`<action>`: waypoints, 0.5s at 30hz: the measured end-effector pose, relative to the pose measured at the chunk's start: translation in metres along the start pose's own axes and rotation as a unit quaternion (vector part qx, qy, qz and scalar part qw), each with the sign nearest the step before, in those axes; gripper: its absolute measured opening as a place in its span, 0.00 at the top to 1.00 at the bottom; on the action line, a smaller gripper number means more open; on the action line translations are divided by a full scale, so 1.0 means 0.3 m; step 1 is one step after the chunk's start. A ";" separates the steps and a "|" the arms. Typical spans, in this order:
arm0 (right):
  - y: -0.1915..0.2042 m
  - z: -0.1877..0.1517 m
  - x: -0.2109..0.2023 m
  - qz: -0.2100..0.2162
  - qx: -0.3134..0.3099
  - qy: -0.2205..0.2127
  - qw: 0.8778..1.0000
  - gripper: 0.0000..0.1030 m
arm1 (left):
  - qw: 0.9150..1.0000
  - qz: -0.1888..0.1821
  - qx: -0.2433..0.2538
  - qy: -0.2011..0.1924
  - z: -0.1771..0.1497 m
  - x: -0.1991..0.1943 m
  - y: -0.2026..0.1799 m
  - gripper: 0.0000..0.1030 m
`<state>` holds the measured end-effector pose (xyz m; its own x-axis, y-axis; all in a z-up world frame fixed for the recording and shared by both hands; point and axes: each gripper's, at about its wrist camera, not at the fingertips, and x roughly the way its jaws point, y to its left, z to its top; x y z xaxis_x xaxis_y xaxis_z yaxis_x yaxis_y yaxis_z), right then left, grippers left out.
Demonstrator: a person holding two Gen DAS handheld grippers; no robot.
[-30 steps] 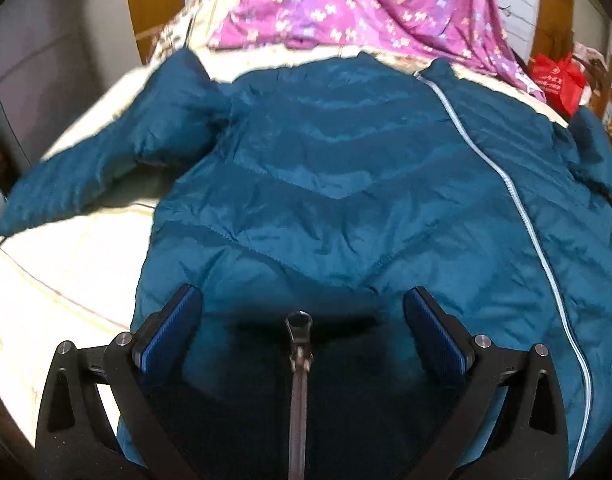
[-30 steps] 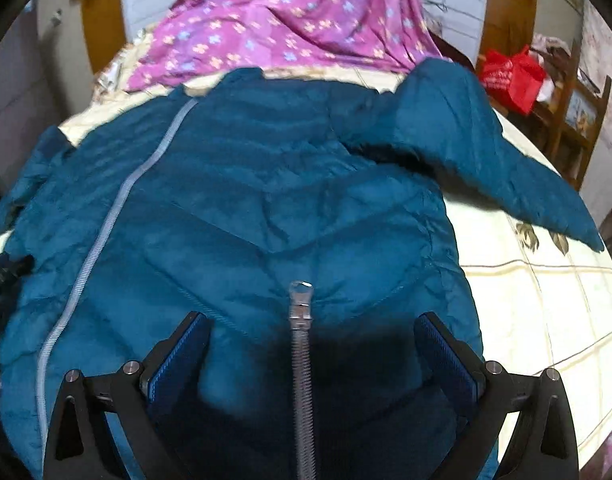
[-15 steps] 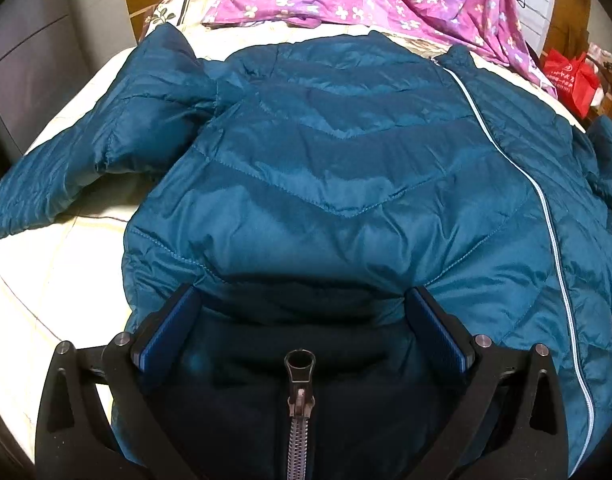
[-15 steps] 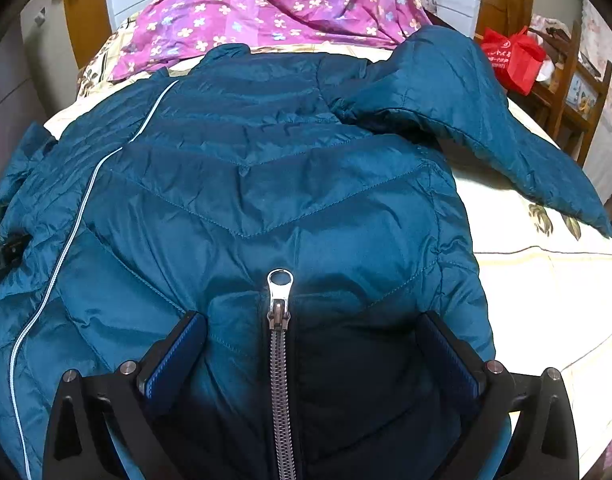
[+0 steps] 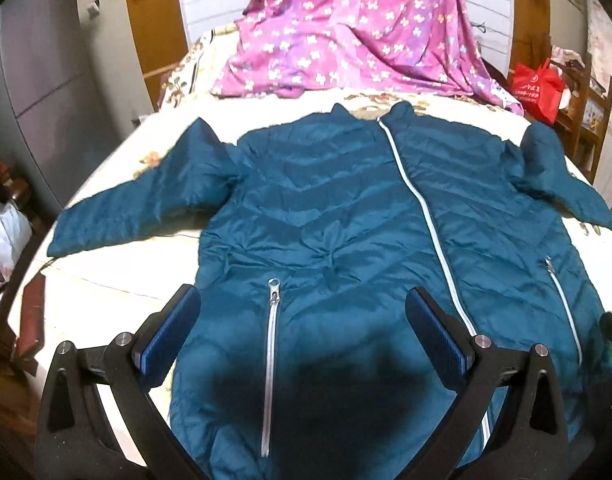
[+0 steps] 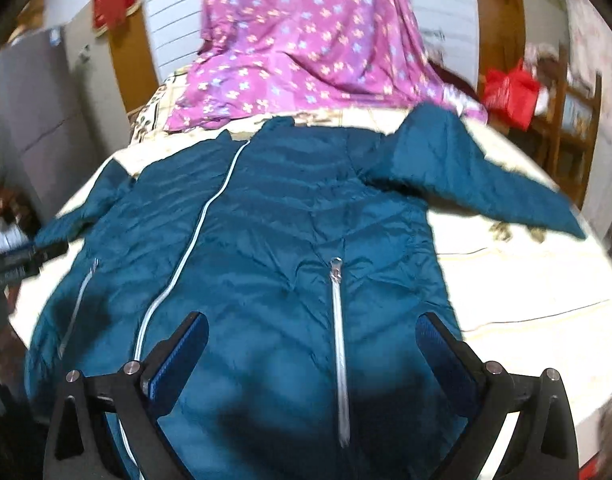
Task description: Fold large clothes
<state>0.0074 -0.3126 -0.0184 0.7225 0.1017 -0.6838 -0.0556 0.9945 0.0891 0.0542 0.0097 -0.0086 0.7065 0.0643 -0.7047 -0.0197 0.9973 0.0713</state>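
A teal jacket lies spread front-up on the bed, its collar toward the purple sheet that drapes over the bed's far end. The main zip is shut and runs the jacket's length. Both sleeves stretch outward onto the bed cover on either side of the jacket.

The left gripper hangs above the jacket's hem end, its fingers spread wide and holding nothing. The left pocket zip runs between its blue pads. In this view the gripper throws a dark shadow on the jacket near the hem.

The right gripper also hangs above the jacket's hem end, fingers wide apart and empty, with the other pocket zip between them. This view is somewhat blurred.

A red bag sits beyond the jacket's right sleeve, off the bed by wooden furniture.
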 end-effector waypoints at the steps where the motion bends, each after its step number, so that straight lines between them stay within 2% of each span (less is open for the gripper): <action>1: 0.012 -0.022 -0.026 -0.006 -0.010 -0.010 1.000 0.00 | 1.000 0.000 0.000 -0.005 -0.004 -0.019 0.001 0.00; 7: 0.044 -0.090 -0.100 -0.028 -0.014 -0.054 0.998 0.00 | 1.000 -0.013 -0.003 -0.017 -0.015 -0.105 0.005 0.00; 11: 0.045 -0.090 -0.091 -0.025 -0.013 -0.049 0.998 0.00 | 1.000 -0.017 -0.010 -0.022 -0.014 -0.130 0.019 0.00; 15: 0.004 -0.085 -0.076 -0.011 0.026 -0.040 0.999 0.00 | 0.999 -0.017 -0.018 -0.025 -0.013 -0.132 0.036 0.00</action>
<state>-0.0268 -0.3130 -0.0211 0.7764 0.0744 -0.6258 -0.0039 0.9936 0.1133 0.0233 0.0181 0.0174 0.7411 0.0289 -0.6708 -0.0196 0.9996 0.0215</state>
